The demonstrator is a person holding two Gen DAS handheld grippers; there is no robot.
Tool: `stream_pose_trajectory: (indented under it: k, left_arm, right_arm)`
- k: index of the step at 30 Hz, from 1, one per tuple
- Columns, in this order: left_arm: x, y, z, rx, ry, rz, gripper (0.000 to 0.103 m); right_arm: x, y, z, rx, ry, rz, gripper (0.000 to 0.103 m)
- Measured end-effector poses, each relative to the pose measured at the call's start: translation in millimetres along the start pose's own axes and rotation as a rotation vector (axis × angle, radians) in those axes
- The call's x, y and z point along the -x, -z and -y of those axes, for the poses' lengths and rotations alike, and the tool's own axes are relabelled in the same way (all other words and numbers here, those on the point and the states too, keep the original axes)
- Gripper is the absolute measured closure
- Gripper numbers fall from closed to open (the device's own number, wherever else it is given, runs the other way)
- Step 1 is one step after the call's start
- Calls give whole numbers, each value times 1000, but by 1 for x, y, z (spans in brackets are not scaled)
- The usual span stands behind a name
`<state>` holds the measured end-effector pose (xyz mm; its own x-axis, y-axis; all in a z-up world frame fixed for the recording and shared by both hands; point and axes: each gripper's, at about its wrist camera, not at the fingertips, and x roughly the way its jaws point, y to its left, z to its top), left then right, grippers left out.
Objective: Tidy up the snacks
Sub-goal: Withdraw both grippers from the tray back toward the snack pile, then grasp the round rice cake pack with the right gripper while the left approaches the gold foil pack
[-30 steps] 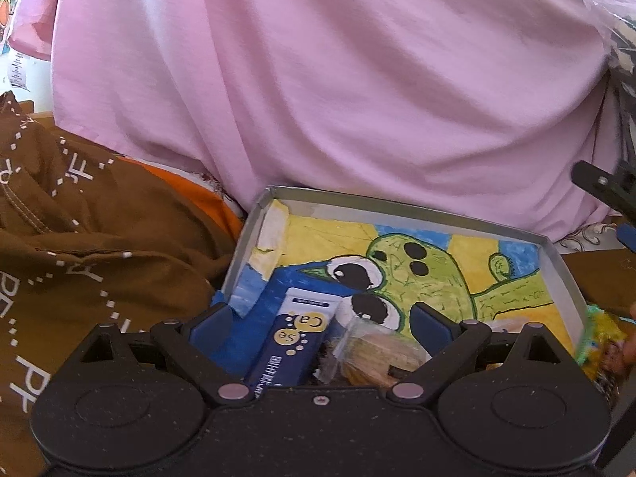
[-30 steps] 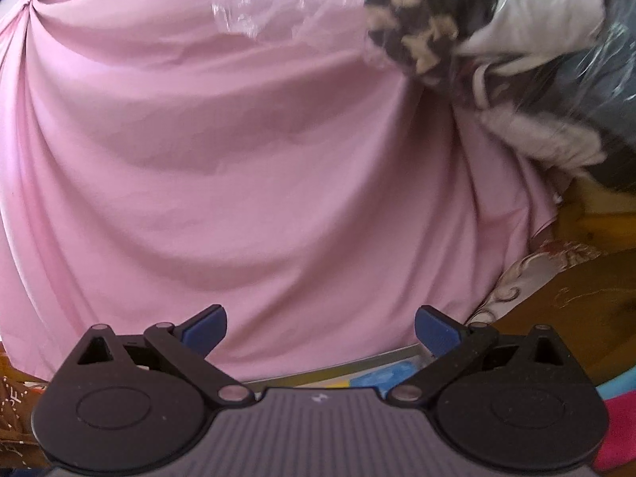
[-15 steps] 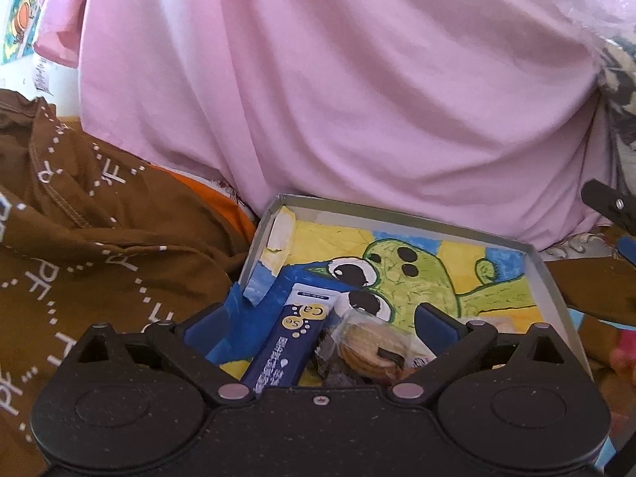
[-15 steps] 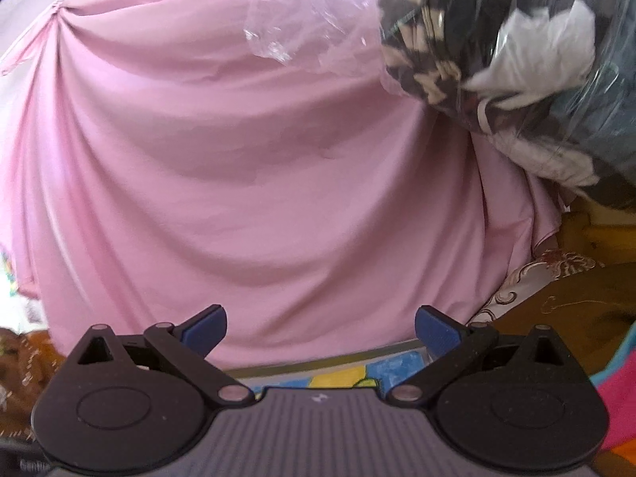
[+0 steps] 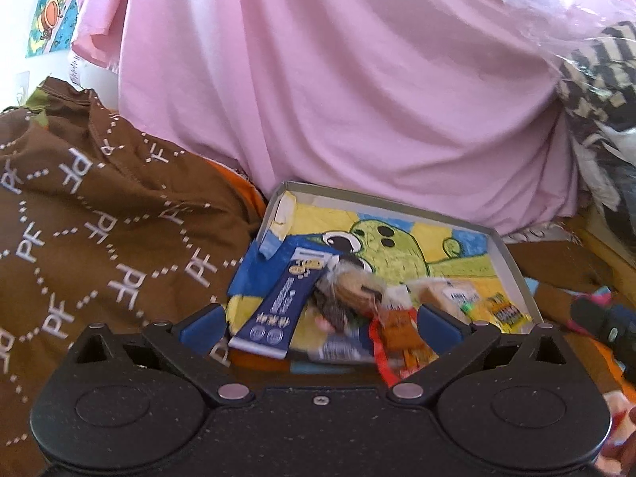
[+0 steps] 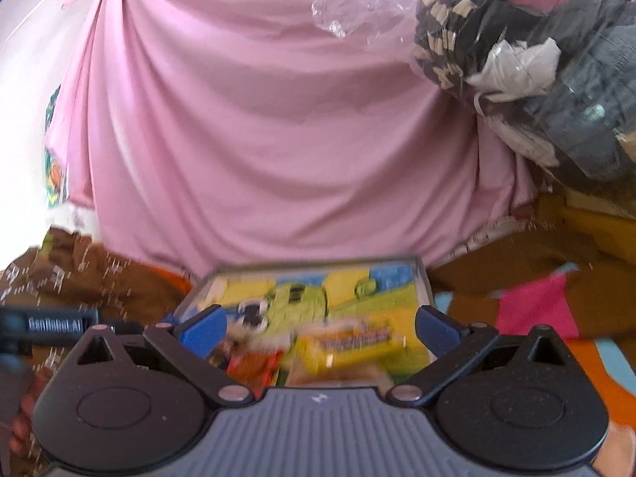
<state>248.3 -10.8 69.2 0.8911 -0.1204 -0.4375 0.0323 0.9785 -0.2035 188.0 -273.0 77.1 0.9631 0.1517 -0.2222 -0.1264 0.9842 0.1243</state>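
Left hand-held gripper (image 5: 318,320): blue-padded fingers spread wide, nothing between them, hovering just short of the near edge of the shallow grey cardboard box lid with the green cartoon creature on yellow and blue (image 5: 512,262). Right hand-held gripper (image 6: 320,324): likewise spread, empty, aimed at the same lid from its 6 o'clock side.

Risks, as judgement:
- Snacks heaped at the lid's 6 o'clock edge, overlapping. Closing on one likely to drag or tip a neighbour out over the low wall.
- Lid resting on soft, rumpled fabric, not a firm counter; pressing down could tilt it and spill the pile.
- Both grippers converging on one small area; collision or crossed reach possible.
- Right wrist view motion-blurred, so aim from that side uncertain.

Snacks, appearance and place:
- Long dark blue sachet with white and yellow print (image 5: 278,306), lying slantwise at the lid's 7 o'clock, lower end overhanging the near edge.
- Clear-wrapped round brown biscuit (image 5: 353,284), just beside the sachet, toward centre.
- Small orange-brown packet with red edging (image 5: 399,330), at 6 o'clock, partly outside the lid.
- Yellow rectangular packet with dark lettering (image 6: 349,344), at 5 o'clock, against the right wall.
- Pale tan wrapped piece (image 5: 445,294), between biscuit and yellow packet.

Brown fabric with white "PF" lettering (image 5: 99,238) at 9 o'clock; pink draped cloth (image 5: 338,79) behind at 12 o'clock.
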Motion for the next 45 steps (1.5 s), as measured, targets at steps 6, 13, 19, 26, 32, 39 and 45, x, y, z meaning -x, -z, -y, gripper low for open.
stream_pose_trajectory:
  k: [6, 13, 19, 26, 32, 39, 45]
  left_arm:
    - [34, 19, -7, -10, 18, 5, 1]
    - [57, 50, -20, -14, 18, -62, 1]
    - [69, 77, -42, -11, -23, -133, 1]
    - [80, 96, -50, -41, -25, -183, 1]
    - [79, 120, -41, -131, -18, -286, 1]
    - [78, 135, -37, -169, -9, -342, 1]
    - [79, 136, -34, -195, 2, -321, 1]
  right_arm:
    - [26, 25, -19, 26, 5, -74, 0]
    - [45, 53, -32, 37, -16, -200, 0]
    - [62, 77, -38, 74, -28, -279, 0]
    - [79, 102, -49, 169, -30, -345, 0]
    - [80, 110, -55, 188, -26, -410, 0]
    - [79, 117, -56, 163, -11, -443, 0]
    - [78, 118, -56, 168, 1, -441, 0]
